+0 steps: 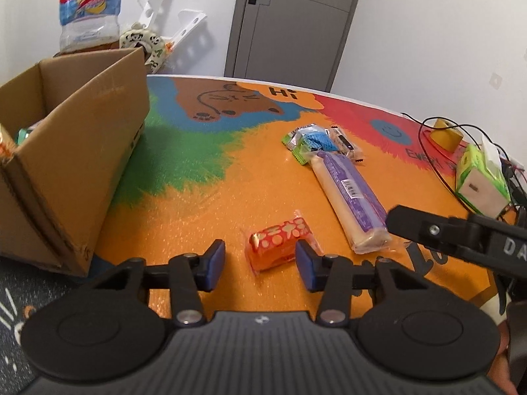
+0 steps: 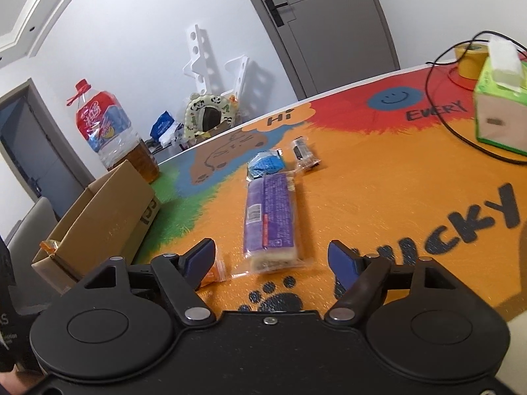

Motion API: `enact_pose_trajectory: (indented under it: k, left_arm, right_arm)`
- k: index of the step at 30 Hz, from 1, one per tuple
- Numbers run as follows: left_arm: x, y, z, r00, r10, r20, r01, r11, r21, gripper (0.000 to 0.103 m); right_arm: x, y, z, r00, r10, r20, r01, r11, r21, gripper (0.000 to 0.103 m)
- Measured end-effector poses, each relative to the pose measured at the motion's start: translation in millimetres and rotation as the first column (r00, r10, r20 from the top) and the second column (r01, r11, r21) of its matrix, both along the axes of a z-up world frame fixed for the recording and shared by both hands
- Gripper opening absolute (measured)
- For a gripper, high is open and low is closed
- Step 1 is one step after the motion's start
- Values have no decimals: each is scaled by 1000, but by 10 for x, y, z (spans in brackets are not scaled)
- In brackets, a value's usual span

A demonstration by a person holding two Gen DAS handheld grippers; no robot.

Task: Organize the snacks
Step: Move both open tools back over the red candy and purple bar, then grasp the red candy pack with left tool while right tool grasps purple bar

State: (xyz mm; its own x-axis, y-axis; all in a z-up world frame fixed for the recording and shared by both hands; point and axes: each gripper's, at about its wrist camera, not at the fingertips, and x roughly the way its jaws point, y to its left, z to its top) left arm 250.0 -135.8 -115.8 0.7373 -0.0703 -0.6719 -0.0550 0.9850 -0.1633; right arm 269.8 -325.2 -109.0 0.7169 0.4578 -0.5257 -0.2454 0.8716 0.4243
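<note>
A small red-orange snack packet [image 1: 278,245] lies on the colourful table between my open left gripper's [image 1: 260,260] fingers, untouched. A long purple biscuit pack [image 1: 350,194] lies to its right; in the right wrist view it [image 2: 270,217] sits just ahead of my open, empty right gripper [image 2: 271,256]. Behind it lie a blue packet [image 2: 265,164], a dark small bar [image 2: 304,154] and a green packet [image 1: 298,146]. An open cardboard box [image 1: 66,151] stands at the left with some snacks inside. The right gripper's body [image 1: 461,233] shows at the left view's right edge.
A green tissue box [image 2: 500,105], yellow tape roll [image 2: 469,59] and black cables [image 2: 438,112] sit at the table's right. A large oil bottle [image 2: 112,131] stands behind the box [image 2: 98,227]. The orange packet's corner [image 2: 214,271] peeks by my right gripper's left finger.
</note>
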Motion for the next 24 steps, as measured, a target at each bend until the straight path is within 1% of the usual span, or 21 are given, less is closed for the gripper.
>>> enact_pose_trajectory:
  k: [2, 5, 6, 8, 9, 10, 12, 16, 17, 19, 20, 21, 22, 24]
  left_arm:
    - [10, -4, 14, 1000, -7, 9, 7, 1000, 6, 49]
    - [49, -4, 10, 1000, -27, 2, 27, 1000, 4, 53]
    - [68, -8, 2, 999, -33, -2, 33, 999, 4, 54]
    - [104, -23, -9, 999, -36, 0, 36, 999, 15, 54]
    - [120, -35, -14, 999, -39, 3, 39, 999, 24, 54]
    - [136, -49, -18, 999, -44, 7, 44, 998, 33, 54]
    - [166, -70, -28, 999, -48, 9, 47, 998, 42, 54]
    - [209, -114, -48, 998, -57, 4, 57, 997, 52, 53]
    - [207, -117, -47, 998, -57, 6, 56, 997, 57, 50]
    - [196, -124, -51, 998, -59, 7, 58, 996, 62, 47]
    - [188, -119, -54, 999, -54, 8, 53, 997, 62, 41]
    - [176, -111, -54, 999, -46, 11, 45, 997, 63, 30]
    - [167, -97, -53, 999, -39, 10, 38, 997, 63, 27]
    - [151, -73, -45, 999, -42, 7, 42, 998, 50, 23]
  right_arm:
    - [54, 23, 0, 1000, -2, -3, 2, 1000, -9, 74]
    - [138, 68, -23, 1000, 1, -11, -1, 1000, -17, 74]
    - [170, 84, -40, 1000, 2, -16, -3, 1000, -20, 72]
    - [231, 113, -84, 999, 3, -32, -4, 1000, -22, 67]
    - [253, 120, -109, 999, 5, -42, -6, 1000, -22, 61]
    - [279, 125, -140, 998, 8, -55, -9, 1000, -21, 53]
    - [291, 110, -161, 998, 4, -59, -4, 1000, -5, 45]
    - [263, 104, -147, 998, 8, -58, -9, 1000, -23, 40]
    - [250, 94, -143, 998, 6, -58, -7, 1000, -25, 39]
    - [218, 72, -136, 998, -1, -61, 0, 1000, -28, 38]
    - [203, 59, -132, 998, -5, -63, 3, 1000, -26, 38]
    - [187, 37, -126, 997, -7, -72, 6, 1000, -14, 38]
    - [163, 14, -117, 997, -9, -81, 9, 1000, -1, 38]
    - [129, 11, -86, 997, -9, -74, 8, 1000, -7, 38]
